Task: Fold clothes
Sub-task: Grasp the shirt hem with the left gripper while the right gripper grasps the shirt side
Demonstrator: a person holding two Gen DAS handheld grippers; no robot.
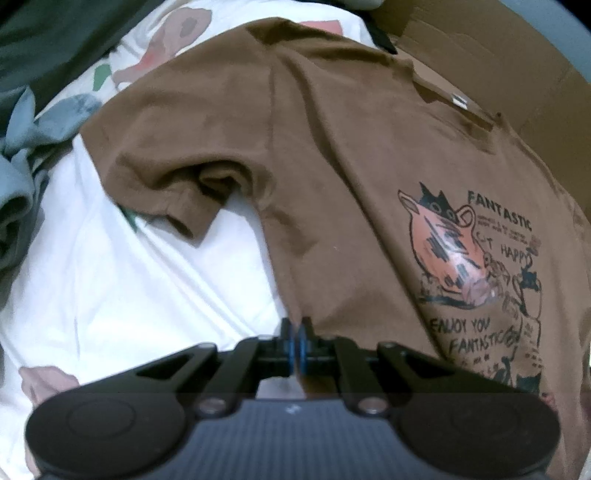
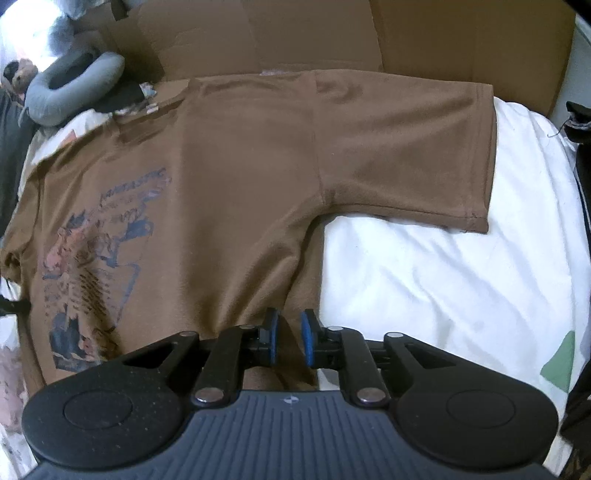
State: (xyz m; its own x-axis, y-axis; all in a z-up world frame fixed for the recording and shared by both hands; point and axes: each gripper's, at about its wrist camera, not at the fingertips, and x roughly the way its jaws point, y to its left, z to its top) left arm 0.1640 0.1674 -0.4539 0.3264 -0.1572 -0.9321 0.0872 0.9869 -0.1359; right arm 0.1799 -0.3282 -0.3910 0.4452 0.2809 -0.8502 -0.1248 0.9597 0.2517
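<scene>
A brown T-shirt point(image 1: 332, 166) with a cartoon print point(image 1: 480, 277) lies spread face up on a white bed sheet point(image 1: 129, 288). My left gripper point(image 1: 294, 332) is shut on the shirt's side edge below the rumpled short sleeve point(image 1: 166, 192), and creases run toward its pads. In the right wrist view the same T-shirt point(image 2: 240, 184) shows its other sleeve point(image 2: 406, 155) lying flat. My right gripper point(image 2: 289, 339) stands open at that side edge, with brown cloth showing between its blue pads point(image 2: 306, 339).
Brown cardboard point(image 2: 332, 33) stands behind the shirt's collar end. A grey neck pillow point(image 2: 74, 85) and a small plush toy point(image 2: 18, 74) lie at the back left. Grey-blue clothes point(image 1: 18, 147) are heaped at the left. White sheet point(image 2: 443, 288) stretches to the right.
</scene>
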